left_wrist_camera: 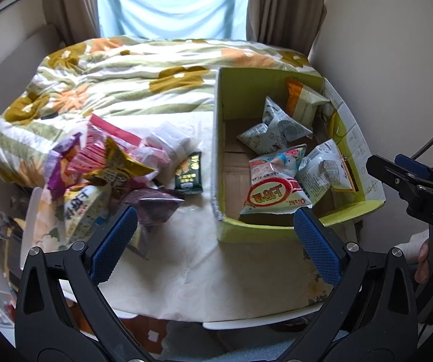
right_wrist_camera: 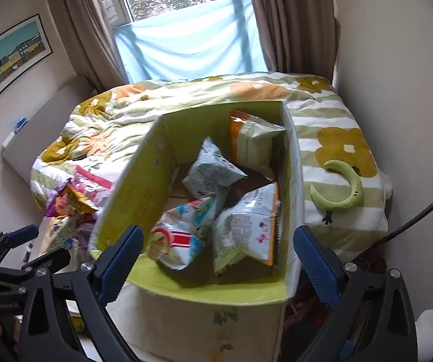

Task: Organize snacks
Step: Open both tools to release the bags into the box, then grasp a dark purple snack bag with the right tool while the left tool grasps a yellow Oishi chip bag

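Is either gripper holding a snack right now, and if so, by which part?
Neither. The left gripper and right gripper both stand open and empty, near the box.

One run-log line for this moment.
left claw: open, empty | right claw: open, empty | box: five snack bags | pile: unsorted, left of box

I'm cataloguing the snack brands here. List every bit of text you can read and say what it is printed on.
"Oishi": on the red-and-white shrimp chip bag lying in the green cardboard box.
"SHRIMP FLA...": same bag, cut off by a fold.
"DAS": on the black body of the right gripper.
Fine print on the white crumpled snack bags, the small dark green packet and the box's flaps: too small to read.
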`<state>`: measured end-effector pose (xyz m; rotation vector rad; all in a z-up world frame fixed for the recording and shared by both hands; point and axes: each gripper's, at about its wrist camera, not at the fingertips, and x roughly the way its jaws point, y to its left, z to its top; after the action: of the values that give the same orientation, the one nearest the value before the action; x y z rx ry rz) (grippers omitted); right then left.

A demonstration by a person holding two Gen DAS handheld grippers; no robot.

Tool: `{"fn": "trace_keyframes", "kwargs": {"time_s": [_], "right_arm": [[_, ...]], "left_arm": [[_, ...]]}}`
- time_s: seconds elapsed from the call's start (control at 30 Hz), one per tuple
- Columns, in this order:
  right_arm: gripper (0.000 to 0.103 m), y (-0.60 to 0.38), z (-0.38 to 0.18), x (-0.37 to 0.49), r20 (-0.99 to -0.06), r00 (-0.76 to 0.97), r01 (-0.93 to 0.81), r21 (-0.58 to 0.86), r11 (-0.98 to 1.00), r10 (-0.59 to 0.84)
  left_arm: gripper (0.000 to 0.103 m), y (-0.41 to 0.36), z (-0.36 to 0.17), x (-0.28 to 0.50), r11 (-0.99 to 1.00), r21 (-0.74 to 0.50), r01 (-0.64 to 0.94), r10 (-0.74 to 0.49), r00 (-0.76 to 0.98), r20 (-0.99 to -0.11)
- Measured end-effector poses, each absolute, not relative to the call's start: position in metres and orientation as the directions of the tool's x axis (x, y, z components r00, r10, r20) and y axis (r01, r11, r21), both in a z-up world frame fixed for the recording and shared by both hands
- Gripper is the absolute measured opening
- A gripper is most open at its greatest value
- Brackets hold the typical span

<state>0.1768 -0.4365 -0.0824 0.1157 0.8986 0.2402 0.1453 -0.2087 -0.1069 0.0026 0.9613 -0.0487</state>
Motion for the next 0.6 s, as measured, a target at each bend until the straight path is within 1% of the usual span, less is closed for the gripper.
{"fn": "trace_keyframes", "kwargs": {"time_s": [0.2, 0.37, 0.6], "right_arm": [[0.099, -0.411, -0.058, 0.159, -0.711, 0.615, -0.232, 0.249, 0.940, 0.340], [0.099, -0.376, -0.049, 0.143, -0.685, 0.615, -0.270, 0.281, 0.921, 0.390], [0.099, -0.316, -0.060, 0.128, -0.697, 0.586, -0.270, 0.312, 0.911, 0.413]], "left_arm": [[0.102, -0.166, -0.083, 0.119, 1.000, -0.021, -0.011, -0.010, 0.614, -0.789], [0.102, -0.120, -0.079, 0.107, 0.999, 0.005, -0.049, 0.034, 0.622, -0.782], [0.102, -0.045, -0.082, 0.109, 0.998, -0.035, -0.043, -0.002, 0.613, -0.790]]}}
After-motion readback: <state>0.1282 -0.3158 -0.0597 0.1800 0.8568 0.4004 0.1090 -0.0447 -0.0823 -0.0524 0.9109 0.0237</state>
